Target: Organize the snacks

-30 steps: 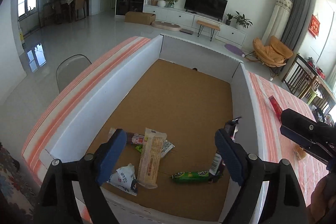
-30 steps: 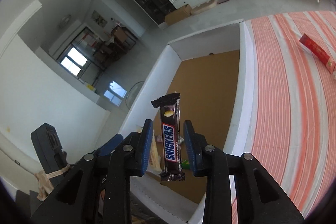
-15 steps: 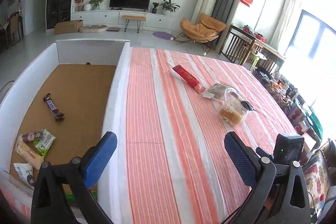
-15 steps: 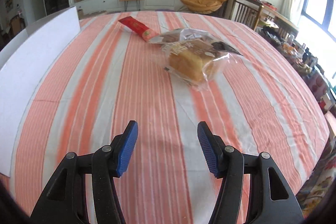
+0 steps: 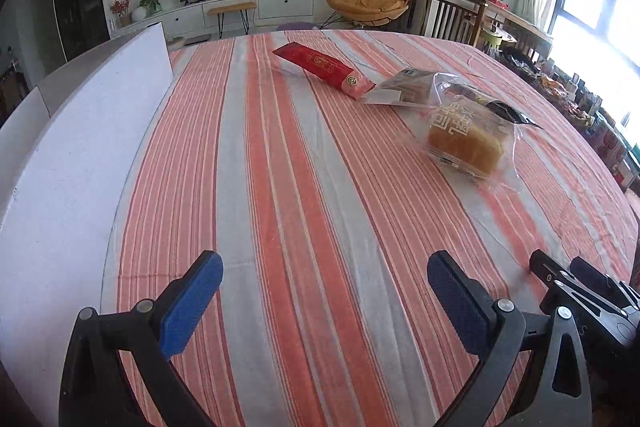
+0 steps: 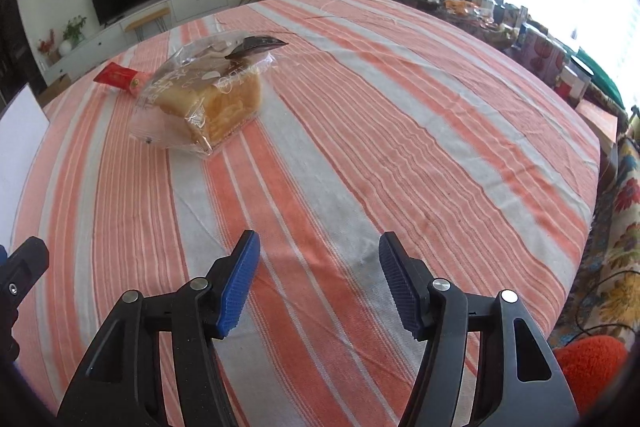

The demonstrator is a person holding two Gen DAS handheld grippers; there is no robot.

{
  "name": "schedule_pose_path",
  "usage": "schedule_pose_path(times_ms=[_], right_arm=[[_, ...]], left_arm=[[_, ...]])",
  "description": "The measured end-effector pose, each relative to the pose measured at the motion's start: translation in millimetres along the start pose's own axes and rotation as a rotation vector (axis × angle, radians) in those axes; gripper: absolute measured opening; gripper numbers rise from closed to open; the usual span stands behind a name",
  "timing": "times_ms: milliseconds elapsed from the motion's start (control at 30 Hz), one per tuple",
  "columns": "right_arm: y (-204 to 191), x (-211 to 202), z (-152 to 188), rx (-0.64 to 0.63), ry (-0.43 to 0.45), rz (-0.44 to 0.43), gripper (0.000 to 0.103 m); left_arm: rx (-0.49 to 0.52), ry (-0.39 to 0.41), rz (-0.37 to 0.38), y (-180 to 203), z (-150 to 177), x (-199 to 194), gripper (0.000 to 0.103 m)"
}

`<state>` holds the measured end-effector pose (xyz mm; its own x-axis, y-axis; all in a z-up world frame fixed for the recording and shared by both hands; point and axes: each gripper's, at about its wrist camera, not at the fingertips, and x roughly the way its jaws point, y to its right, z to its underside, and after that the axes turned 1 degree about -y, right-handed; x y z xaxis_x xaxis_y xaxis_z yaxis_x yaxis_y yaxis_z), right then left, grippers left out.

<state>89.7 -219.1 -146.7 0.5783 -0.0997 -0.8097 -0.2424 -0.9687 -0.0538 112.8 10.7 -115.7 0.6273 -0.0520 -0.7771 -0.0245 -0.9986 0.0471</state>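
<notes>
Clear plastic bag holding a golden block of cake [image 6: 202,95], printed with white Chinese characters I cannot read, lies on the orange-and-white striped tablecloth [image 6: 360,155], well ahead and left of the right gripper [image 6: 318,283]. Against half a second ago: bag sits further left in the right wrist view and the window side of the room fills the right edge; left wrist view no longer shows the brown floor of the white-walled box [image 5: 80,147], only its outer wall. Right gripper: blue pads spread apart, nothing between them. Left gripper [image 5: 320,301]: spread wide, empty; bag lies well ahead to its right. Long red packet with a gold emblem [image 5: 322,69] lies beyond, its near end touching a second flat clear wrapper [image 5: 404,87]; emblem text unreadable.
</notes>
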Motion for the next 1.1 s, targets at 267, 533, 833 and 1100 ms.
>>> schedule_pose_path(times_ms=[267, 533, 833, 1100], right_arm=[[-4, 1, 2, -0.013, -0.010, 0.005, 0.070], [-6, 1, 2, -0.016, -0.008, 0.007, 0.074], [-5, 1, 1, -0.017, -0.009, 0.006, 0.075], [-8, 1, 1, -0.020, -0.010, 0.003, 0.079]], left_arm=[[-0.084, -0.009, 0.003, -24, 7, 17, 0.101], [-0.134, -0.014, 0.052, -35, 8, 20, 0.102], [-0.126, -0.019, 0.043, -32, 7, 20, 0.103], [-0.106, -0.031, 0.016, -27, 5, 22, 0.103]])
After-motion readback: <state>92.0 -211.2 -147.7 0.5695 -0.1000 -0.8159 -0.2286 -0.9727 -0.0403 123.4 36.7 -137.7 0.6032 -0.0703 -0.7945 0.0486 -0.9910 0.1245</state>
